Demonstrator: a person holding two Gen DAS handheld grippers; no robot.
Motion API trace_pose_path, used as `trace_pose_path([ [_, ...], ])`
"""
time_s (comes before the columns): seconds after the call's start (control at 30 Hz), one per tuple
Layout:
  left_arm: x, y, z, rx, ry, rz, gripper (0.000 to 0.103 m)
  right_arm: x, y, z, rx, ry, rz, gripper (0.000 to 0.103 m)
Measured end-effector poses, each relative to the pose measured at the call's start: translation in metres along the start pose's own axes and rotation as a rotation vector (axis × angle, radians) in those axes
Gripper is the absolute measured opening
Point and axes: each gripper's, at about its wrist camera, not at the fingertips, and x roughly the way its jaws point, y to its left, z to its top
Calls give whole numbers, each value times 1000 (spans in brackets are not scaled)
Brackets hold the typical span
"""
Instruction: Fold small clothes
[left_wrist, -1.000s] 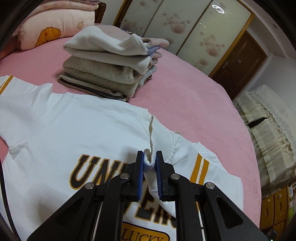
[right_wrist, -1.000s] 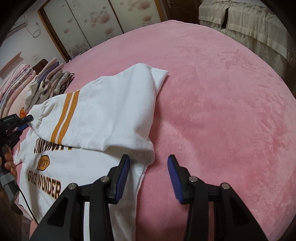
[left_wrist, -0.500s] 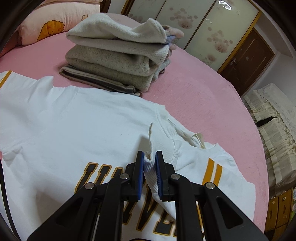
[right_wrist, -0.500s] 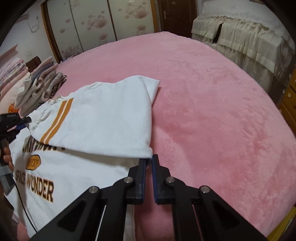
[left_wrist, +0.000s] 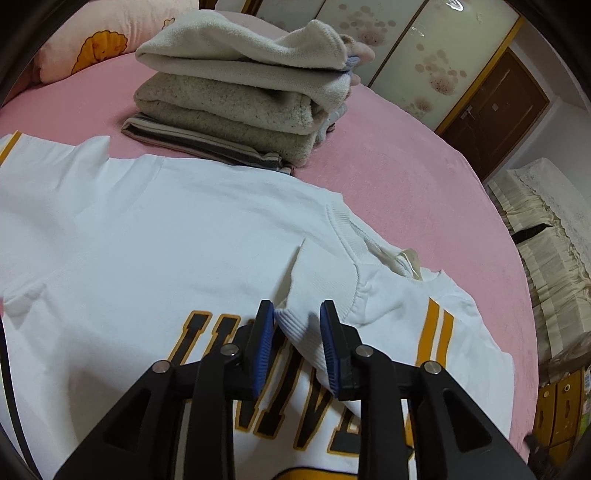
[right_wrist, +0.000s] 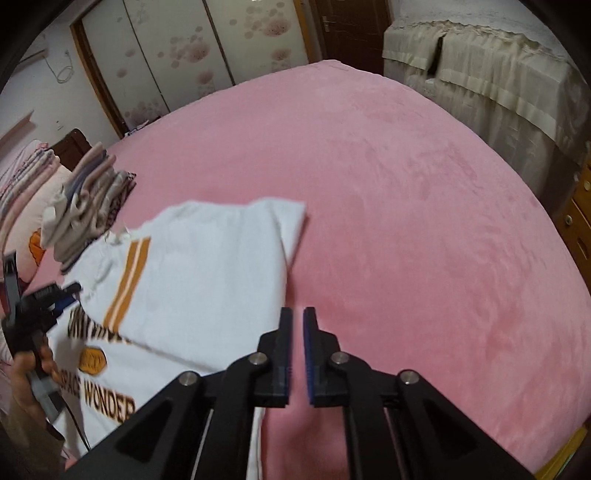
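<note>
A white shirt (left_wrist: 147, 240) with dark and gold lettering lies flat on the pink bed (left_wrist: 406, 177). One striped sleeve is folded across its chest. My left gripper (left_wrist: 296, 308) sits low over the lettering with its jaws opening. The sleeve's ribbed cuff (left_wrist: 295, 328) lies loose between the pads. In the right wrist view the shirt (right_wrist: 207, 266) is at the left. My right gripper (right_wrist: 297, 314) hovers just off the shirt's right edge, jaws beginning to open with only a slit between them and nothing in it. The left gripper (right_wrist: 44, 299) shows there too, held by a hand (right_wrist: 26, 373).
A stack of folded clothes (left_wrist: 240, 92) stands on the bed just beyond the shirt, with a pink pillow (left_wrist: 88, 48) behind it. Bare pink bed (right_wrist: 406, 221) stretches to the right of the shirt. Cream-covered furniture (right_wrist: 480, 74) and wooden drawers (left_wrist: 561, 406) stand past the bed's edge.
My left gripper sank with the cuff onto the shirt's chest, then its jaws parted. My right gripper closed beside the shirt's edge and rose off the bed.
</note>
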Motion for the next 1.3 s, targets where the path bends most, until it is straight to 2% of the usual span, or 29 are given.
trace_pose_path([
  [0.1,-15,-8,-9,54,-18,4,28,16,-2,31,-2,6,46,24],
  [0.17,-21,-17,-14,97,-25,-5,28,33,-5,48,12,17,59,29],
  [0.37,-13,-40,-26,172,13,-40,29,95,-24,69,138,154,151,29],
  [0.53,3,-52,-36,213,40,-24,29,116,-29,72,167,170,166,29],
  [0.57,5,-53,-36,217,43,-23,29,120,-30,74,165,175,171,27],
  [0.6,9,-54,-37,220,55,-17,30,122,-30,76,158,179,171,20],
  [0.63,13,-54,-38,224,70,-9,30,123,-30,80,137,176,163,4],
  [0.7,18,-54,-40,228,79,-6,30,120,-27,87,73,158,147,4],
  [0.87,18,-56,-44,258,68,6,30,113,1,92,-177,97,52,4],
  [0.97,18,-55,-45,259,70,4,30,124,9,83,-269,108,-10,4],
  [1.03,18,-55,-45,258,70,3,30,123,7,79,-268,113,-32,6],
  [1.07,18,-56,-44,258,72,2,30,118,4,79,-240,111,-30,11],
  [1.13,17,-55,-43,257,76,-2,30,107,-3,80,-187,102,-21,14],
  [1.2,12,-55,-42,250,75,-7,31,87,-9,78,-143,68,-3,14],
  [1.3,1,-56,-42,237,55,-20,37,55,-10,67,-93,7,28,14],
])
